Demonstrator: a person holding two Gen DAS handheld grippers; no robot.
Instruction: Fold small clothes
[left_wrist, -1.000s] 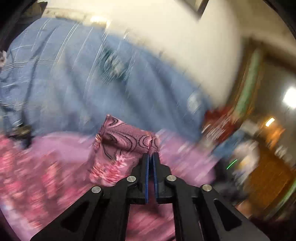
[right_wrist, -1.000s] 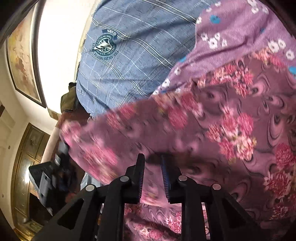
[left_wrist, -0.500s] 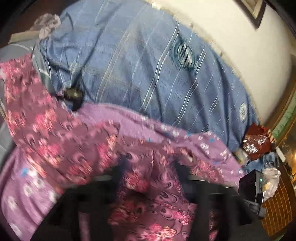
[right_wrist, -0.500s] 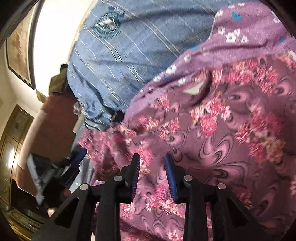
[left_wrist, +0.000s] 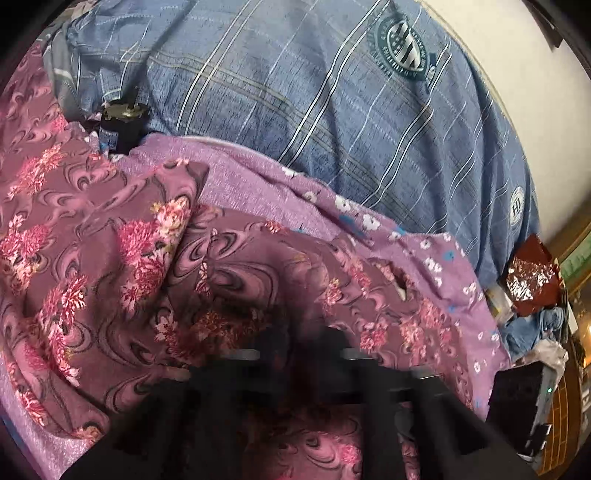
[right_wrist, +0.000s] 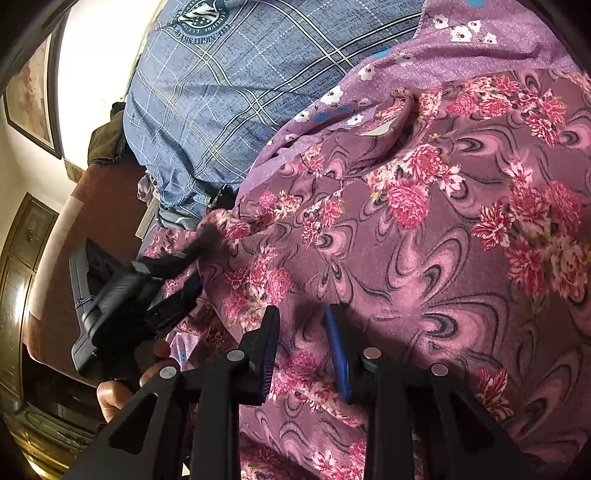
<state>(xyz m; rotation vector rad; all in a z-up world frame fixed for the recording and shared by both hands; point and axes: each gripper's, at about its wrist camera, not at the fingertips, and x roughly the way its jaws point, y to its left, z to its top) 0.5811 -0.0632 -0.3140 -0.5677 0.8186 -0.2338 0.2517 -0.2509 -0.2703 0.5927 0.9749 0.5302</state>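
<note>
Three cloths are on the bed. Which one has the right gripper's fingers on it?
The maroon cloth with pink flowers and dark swirls. The right gripper rests on it; the lilac cloth with small white flowers and the blue checked sheet lie farther away.

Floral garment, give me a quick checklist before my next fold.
1. Left gripper grip on floral garment: ok, just closed on its bunched edge.
2. Right gripper grip: not ok, jaws just closing a little but apart, cloth between them unpinched.
3. Garment lying flat: not ok, wrinkled.
4. Black box clear of the garment: cannot tell, it sits right at the edge.
</note>
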